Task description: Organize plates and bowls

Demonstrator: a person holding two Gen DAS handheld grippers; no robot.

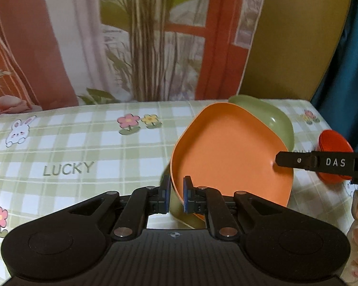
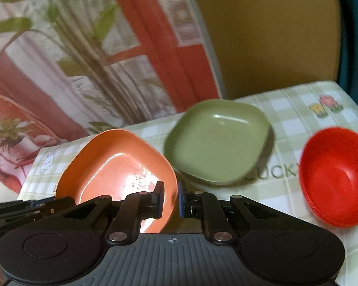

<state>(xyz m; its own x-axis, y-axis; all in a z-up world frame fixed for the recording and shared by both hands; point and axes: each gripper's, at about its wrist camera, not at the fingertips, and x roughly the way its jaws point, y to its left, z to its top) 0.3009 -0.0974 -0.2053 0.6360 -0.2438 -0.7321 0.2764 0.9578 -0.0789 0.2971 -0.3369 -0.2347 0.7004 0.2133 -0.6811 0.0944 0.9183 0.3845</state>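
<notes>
Held off the table between two tools: a rounded-square orange plate, smooth matte plastic with a shallow raised rim, tilted and glossy where light strikes its well. Pinched at its near rim by the left hand-held gripper, blue-padded black fingers closed on the rim's edge, one pad inside and one outside. Clamped likewise at the opposite rim by the right hand-held gripper, one finger inside the plate and one outside. Resting on the cloth just beyond, at 1 o'clock from the orange plate in the right wrist view: a matching olive-green plate, same soft-cornered shape, level. At 3 o'clock, well right of both: a stack of round red bowls, shiny, deeper-walled, nested closely. Underneath, a wipe-clean tablecloth in pale green and white check, printed with a white rabbit, pink and yellow flowers and the word LUCKY. Behind, at 12 o'clock, a hanging backdrop picturing red curtains, a window frame and tall green stems; beside it a mustard-yellow wall and a strip of teal fabric.
</notes>
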